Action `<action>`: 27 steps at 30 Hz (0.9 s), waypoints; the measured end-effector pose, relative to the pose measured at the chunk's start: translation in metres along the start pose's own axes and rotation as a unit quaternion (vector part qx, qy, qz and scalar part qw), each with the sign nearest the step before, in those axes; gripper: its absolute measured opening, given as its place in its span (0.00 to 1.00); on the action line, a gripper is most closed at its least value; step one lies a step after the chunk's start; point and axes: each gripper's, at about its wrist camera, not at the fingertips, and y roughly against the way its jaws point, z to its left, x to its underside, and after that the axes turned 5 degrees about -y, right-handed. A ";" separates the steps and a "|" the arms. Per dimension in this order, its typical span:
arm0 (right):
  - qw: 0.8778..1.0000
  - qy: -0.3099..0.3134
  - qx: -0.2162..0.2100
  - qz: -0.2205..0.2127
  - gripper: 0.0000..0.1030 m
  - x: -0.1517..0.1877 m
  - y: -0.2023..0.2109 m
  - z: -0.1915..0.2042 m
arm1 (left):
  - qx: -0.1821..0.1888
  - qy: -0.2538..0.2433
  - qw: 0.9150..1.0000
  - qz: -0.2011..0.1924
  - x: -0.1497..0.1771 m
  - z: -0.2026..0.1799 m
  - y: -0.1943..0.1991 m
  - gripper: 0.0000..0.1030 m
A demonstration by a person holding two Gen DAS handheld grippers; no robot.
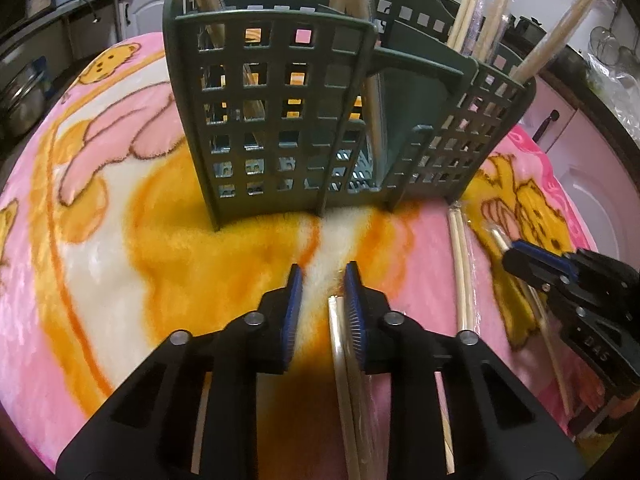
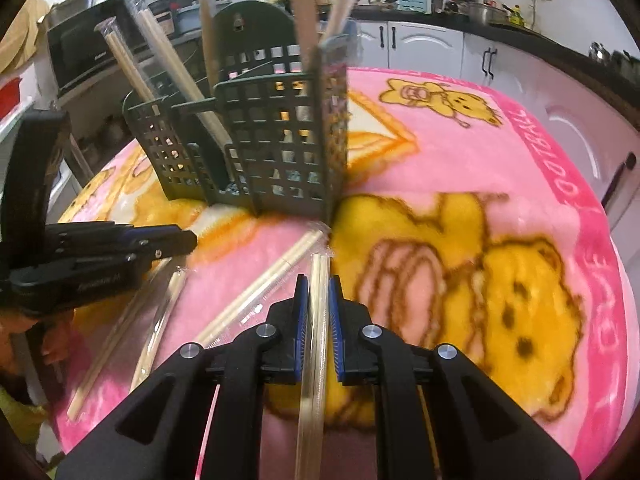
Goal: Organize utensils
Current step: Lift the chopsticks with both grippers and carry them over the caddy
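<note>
Nearest in the left wrist view, the left gripper (image 1: pixel 322 280) points down at a tabletop covered by a pink and yellow bear-print blanket (image 1: pixel 120 280). Its blue-padded fingers (image 1: pixel 291 312) stand a little apart. A wrapped pair of chopsticks (image 1: pixel 340 360) lies between them, touching the right-hand pad and clear of the left-hand one, so the grip is not closed on it.

Nearest in the right wrist view, the right gripper (image 2: pixel 319 284) also points down. Its fingers (image 2: pixel 302 308) have drawn close on either side of a second wrapped pair of chopsticks (image 2: pixel 318 320) and look to be pinching it, though motion blur makes the contact hard to confirm. This pair runs straight away from the camera, its far tip near the foot of the holder.

Just to the left of it, a loose wrapped pair of chopsticks (image 2: pixel 264 284) lies slanted on the blanket, its far end close to the holder. Farther left, more wrapped pairs lie near the blanket's edge.

Beyond them a dark green lattice utensil holder (image 1: pixel 280 120) stands upright on the blanket, split into several compartments. Wrapped chopsticks (image 1: pixel 480 20) stand tilted in its compartments.

Farthest back are white kitchen cabinets (image 2: pixel 424 48) and a dark countertop crowded with pots and jars.
</note>
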 end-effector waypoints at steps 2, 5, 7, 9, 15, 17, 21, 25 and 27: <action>1.000 -0.011 -0.004 0.002 0.10 0.000 0.001 -0.006 | 0.000 0.000 1.000 0.001 -0.001 0.000 -0.001 0.10; 0.999 -0.034 -0.012 -0.002 0.10 -0.001 0.007 -0.017 | -0.001 0.000 1.000 0.006 -0.002 0.001 -0.001 0.07; 0.999 -0.044 -0.021 -0.010 0.10 -0.003 0.012 -0.021 | 0.003 0.006 1.000 0.008 -0.003 0.003 0.000 0.05; 0.998 -0.051 -0.030 -0.018 0.10 -0.005 0.018 -0.025 | 0.007 0.009 1.000 0.008 -0.003 0.005 0.004 0.04; 0.996 -0.060 -0.043 -0.041 0.10 -0.009 0.037 -0.028 | 0.017 0.013 1.000 -0.018 -0.006 0.005 0.030 0.03; 0.996 -0.063 -0.045 -0.048 0.10 -0.010 0.042 -0.028 | 0.020 0.012 0.999 -0.029 -0.007 0.003 0.040 0.03; 0.995 -0.065 -0.050 -0.064 0.10 -0.013 0.055 -0.025 | 0.025 0.009 0.998 -0.058 -0.010 0.002 0.065 0.03; 0.993 -0.058 -0.058 -0.081 0.10 -0.017 0.070 -0.017 | 0.026 0.006 0.995 -0.092 -0.014 -0.001 0.093 0.03; 0.992 -0.051 -0.062 -0.094 0.10 -0.019 0.079 -0.013 | 0.029 0.005 0.994 -0.107 -0.018 -0.005 0.104 0.03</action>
